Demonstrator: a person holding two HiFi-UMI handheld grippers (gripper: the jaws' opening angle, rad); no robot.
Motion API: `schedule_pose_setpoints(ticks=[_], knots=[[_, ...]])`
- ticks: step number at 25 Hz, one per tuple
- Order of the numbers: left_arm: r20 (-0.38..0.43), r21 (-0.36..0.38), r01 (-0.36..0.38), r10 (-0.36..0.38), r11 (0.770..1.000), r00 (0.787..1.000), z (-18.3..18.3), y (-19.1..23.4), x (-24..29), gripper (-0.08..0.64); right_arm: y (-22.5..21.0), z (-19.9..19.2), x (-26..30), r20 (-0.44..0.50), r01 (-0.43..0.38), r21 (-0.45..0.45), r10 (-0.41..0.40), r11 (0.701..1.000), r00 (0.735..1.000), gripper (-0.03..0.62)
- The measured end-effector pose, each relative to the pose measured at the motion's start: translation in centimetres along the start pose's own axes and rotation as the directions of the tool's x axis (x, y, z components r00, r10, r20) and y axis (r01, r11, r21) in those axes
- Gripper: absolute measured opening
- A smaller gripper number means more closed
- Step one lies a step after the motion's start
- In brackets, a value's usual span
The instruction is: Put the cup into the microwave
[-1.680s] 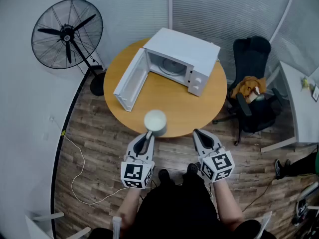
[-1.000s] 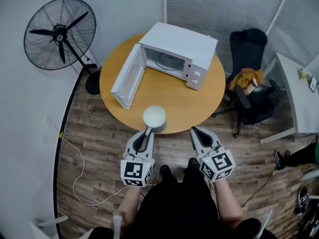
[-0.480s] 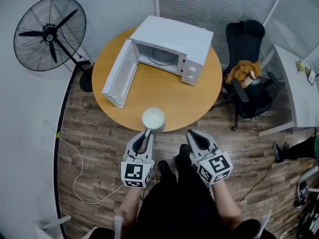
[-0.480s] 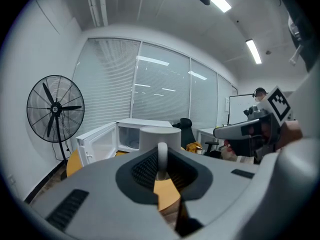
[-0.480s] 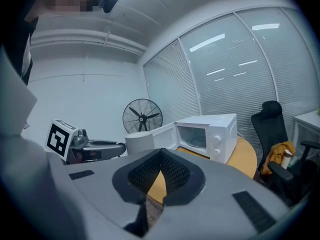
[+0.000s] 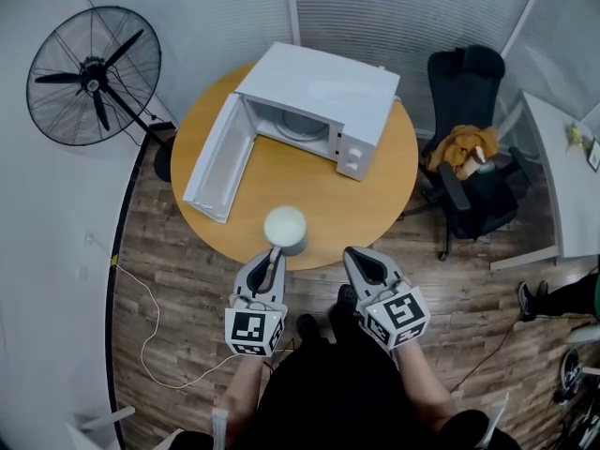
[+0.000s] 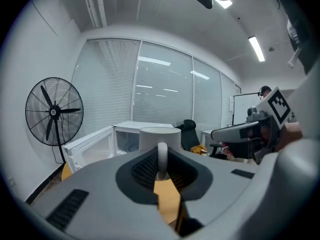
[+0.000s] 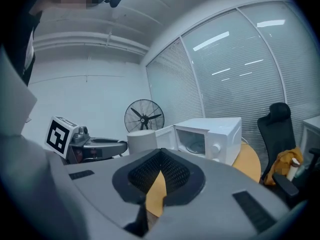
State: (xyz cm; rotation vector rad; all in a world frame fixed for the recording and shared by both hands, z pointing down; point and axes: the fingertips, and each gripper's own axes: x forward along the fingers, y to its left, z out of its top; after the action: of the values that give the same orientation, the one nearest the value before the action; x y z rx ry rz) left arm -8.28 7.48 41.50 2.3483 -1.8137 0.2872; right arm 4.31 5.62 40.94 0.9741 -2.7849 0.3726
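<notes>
A white cup (image 6: 284, 227) hangs over the near edge of the round wooden table (image 6: 309, 200). My left gripper (image 6: 272, 257) is shut on its handle (image 7: 161, 156), and the cup's body (image 7: 159, 135) stands just beyond the jaws. The white microwave (image 6: 319, 101) sits at the table's far side, its door (image 6: 214, 169) swung wide open to the left and its cavity (image 6: 292, 127) facing me. My right gripper (image 6: 360, 259) is to the right of the cup, off the table's edge, shut with nothing in it. From the right gripper (image 8: 159, 156) view the cup (image 8: 142, 139) sits left of the microwave (image 8: 210, 134).
A standing fan (image 6: 92, 75) is on the floor left of the table, with a cable (image 6: 150, 326) trailing over the wood floor. A black office chair (image 6: 469, 172) with an orange bundle stands right of the table. A desk corner (image 6: 562, 186) lies further right.
The table and microwave have come nearer in the head view and shifted left. The cup stays in my left gripper and now sits further over the table's edge. My right gripper has drifted left.
</notes>
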Motion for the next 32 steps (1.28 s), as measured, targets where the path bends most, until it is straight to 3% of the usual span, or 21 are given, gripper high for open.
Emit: schedule_pose_setpoints(ticks=[10,19,32], knots=[[0.013,-0.007,-0.021,0.021,1.000,1.000,2.2,-1.1,5.5,0.034,-5.9,1.7,2.3,0.000,-0.073,-0.014,0.073,0.997,0.997,0.009],[0.017,-0.032,-0.095,0.095,0.995,0.995,2.4,-1.7,8.6,0.034,-8.9,2.0,3.3,-0.016,-0.152,-0.015,0.151,0.988,0.988,0.009],[-0.021,-0.043,-0.112,0.111,0.993,0.994,1.0,-0.1,9.9,0.034,-10.6,0.7,4.7,-0.058,-0.132,0.028,0.134,0.991,0.989,0.009]])
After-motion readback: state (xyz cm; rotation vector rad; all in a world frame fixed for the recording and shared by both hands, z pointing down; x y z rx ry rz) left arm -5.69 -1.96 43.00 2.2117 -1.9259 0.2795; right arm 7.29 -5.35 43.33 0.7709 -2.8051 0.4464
